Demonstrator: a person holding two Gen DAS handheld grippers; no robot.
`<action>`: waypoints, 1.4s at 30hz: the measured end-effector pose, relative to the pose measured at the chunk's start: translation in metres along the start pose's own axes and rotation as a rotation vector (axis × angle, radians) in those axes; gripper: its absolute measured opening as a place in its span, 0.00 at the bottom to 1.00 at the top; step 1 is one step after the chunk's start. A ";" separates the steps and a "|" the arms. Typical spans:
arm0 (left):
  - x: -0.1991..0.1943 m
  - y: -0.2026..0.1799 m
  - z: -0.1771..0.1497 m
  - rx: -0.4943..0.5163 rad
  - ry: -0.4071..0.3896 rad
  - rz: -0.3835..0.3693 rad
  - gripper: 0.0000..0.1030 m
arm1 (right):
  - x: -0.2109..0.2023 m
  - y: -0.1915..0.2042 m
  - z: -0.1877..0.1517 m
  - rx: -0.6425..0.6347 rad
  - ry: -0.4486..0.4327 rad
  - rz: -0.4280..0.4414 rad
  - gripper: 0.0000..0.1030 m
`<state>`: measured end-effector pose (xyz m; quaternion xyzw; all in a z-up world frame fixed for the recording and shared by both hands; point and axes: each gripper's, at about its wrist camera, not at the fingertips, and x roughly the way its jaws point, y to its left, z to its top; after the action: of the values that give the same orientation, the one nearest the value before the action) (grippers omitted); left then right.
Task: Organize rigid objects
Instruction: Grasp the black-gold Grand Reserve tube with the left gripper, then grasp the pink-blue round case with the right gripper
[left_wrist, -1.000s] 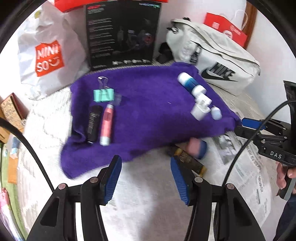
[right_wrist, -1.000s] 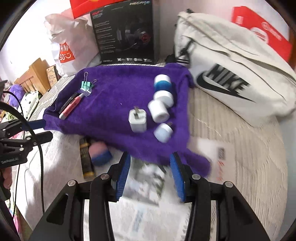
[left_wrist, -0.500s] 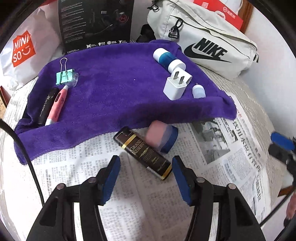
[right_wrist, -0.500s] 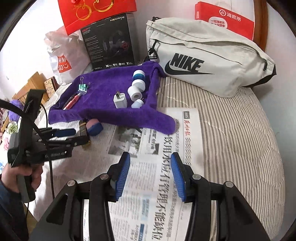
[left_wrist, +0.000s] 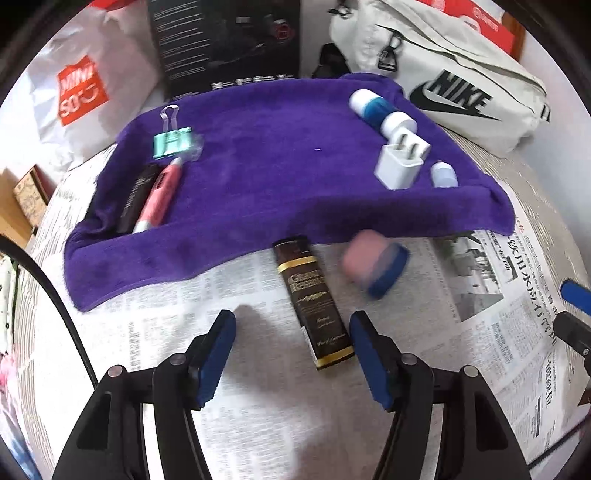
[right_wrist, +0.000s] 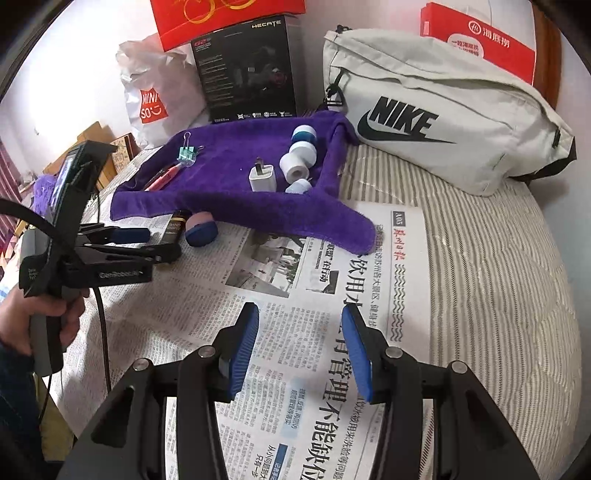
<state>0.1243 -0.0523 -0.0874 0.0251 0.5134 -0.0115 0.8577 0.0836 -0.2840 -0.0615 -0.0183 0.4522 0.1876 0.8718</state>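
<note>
Lining up pick: left hand-held gripper hovers over newspaper, jaws opening, empty, dark bar lying just ahead between them. Next: probably drop lower, straddle bar, squeeze. Right hand-held gripper open, empty, idle over newspaper. Purple towel holds sorted bits; bed, cluttered room.

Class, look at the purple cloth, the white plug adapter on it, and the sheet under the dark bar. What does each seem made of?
Purple cloth: soft plush fabric, probably microfibre; fuzzy matte nap.
White plug adapter: smooth hard plastic with a slight sheen; prongs look metal.
Sheet: newspaper, thin matte paper with dense print and photos.
</note>
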 end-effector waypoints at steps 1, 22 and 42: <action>-0.001 0.002 0.001 0.001 -0.007 -0.006 0.61 | 0.001 0.000 0.000 0.006 -0.001 0.005 0.45; -0.008 0.003 -0.014 0.095 -0.075 -0.058 0.26 | 0.003 0.021 -0.016 0.036 0.008 -0.024 0.45; -0.014 0.068 -0.035 0.040 -0.077 -0.058 0.25 | 0.051 0.069 0.024 -0.052 0.034 0.026 0.45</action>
<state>0.0894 0.0175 -0.0893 0.0268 0.4801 -0.0476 0.8755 0.1056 -0.1991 -0.0787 -0.0380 0.4620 0.2104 0.8608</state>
